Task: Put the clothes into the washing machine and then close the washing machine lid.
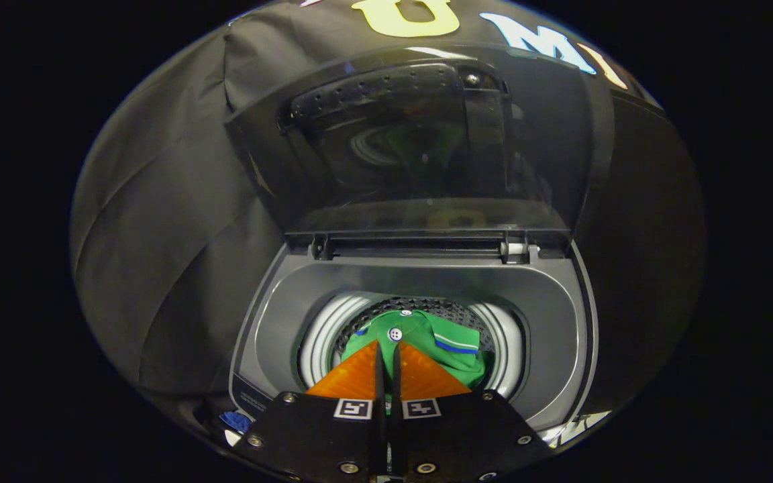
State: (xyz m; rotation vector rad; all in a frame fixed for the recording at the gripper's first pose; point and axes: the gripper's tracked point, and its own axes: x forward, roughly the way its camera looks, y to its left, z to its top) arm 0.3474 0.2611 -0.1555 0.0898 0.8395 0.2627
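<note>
The tool (387, 349), fingers pinched together on a green shirt (427, 339), lowers it into the washing machine (272, 322) drum; release next, then shut the raised lid (420, 141).

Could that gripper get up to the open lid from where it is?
Probably yes. The gripper, its fingers nearly closed on the green shirt in the drum, has open space up to the raised lid; it would need to release the shirt first.
</note>
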